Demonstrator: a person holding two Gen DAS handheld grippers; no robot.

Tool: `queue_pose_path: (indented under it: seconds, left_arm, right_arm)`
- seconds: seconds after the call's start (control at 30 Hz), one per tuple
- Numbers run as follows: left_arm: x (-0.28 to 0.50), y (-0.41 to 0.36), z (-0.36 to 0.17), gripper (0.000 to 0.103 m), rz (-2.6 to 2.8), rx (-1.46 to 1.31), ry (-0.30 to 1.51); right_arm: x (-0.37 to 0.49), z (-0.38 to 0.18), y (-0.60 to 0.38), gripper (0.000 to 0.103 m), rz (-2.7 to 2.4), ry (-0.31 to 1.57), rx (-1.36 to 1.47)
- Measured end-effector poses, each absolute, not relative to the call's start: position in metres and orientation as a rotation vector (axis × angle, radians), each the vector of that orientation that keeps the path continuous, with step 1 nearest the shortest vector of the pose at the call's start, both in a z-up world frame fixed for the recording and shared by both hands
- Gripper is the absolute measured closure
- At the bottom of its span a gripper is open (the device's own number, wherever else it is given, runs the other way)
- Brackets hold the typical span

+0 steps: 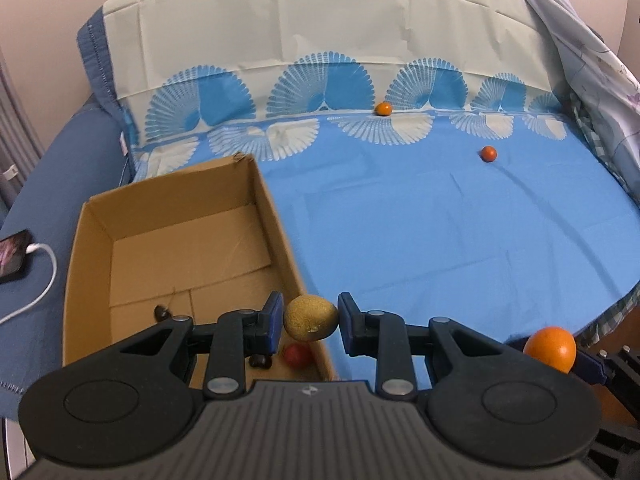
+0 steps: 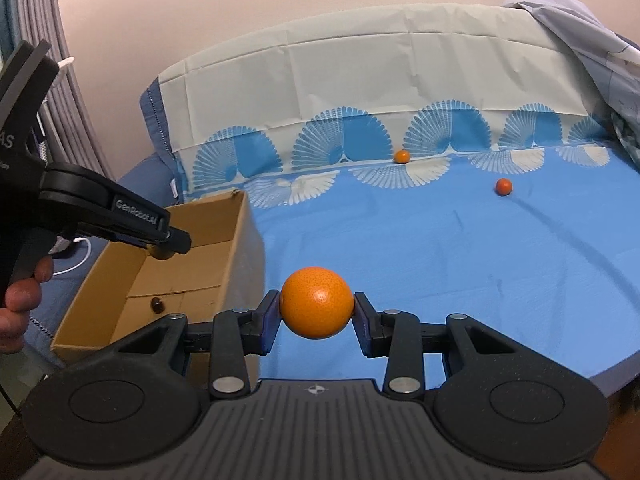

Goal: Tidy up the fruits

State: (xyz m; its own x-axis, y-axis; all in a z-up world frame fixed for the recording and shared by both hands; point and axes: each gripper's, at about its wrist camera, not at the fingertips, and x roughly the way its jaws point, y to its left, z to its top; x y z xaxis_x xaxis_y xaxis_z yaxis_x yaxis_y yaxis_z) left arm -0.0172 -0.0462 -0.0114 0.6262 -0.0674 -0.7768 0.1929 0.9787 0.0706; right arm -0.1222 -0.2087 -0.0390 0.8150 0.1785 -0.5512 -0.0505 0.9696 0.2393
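My left gripper (image 1: pixel 310 320) is shut on a yellow-brown rough fruit (image 1: pixel 310 317) and holds it above the right wall of the open cardboard box (image 1: pixel 176 216). In the box lie a red fruit (image 1: pixel 298 356) and two dark brown ones (image 1: pixel 163 312). My right gripper (image 2: pixel 316 312) is shut on a large orange (image 2: pixel 316 303) above the blue bedsheet, right of the box (image 2: pixel 224 224); the orange also shows in the left wrist view (image 1: pixel 551 347). A small orange fruit (image 2: pixel 401 156) and a red-orange one (image 2: pixel 503 187) lie far on the bed.
A cream and blue patterned pillow (image 1: pixel 304 36) stands at the back. A crumpled quilt (image 1: pixel 592 80) lies at the right. A phone (image 1: pixel 14 255) with a white cable lies left of the box. The bed edge runs at lower right (image 1: pixel 624 300).
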Motion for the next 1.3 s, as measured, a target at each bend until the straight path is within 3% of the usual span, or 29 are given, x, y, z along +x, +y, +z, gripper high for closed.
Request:
queue_pose_path:
  seconds: [0.47,1.3]
  left_arm:
    - [-0.071,-0.040,0.006,0.070,-0.160,0.134,0.866]
    - [-0.101,-0.043,0.025,0.070,-0.167,0.151,0.823]
  right_arm:
    - [-0.174,-0.010,-0.195,0.063,0.144,0.478,0.128]
    - [-0.194,-0.005,-0.202,0.063,0.169,0.426,0.152]
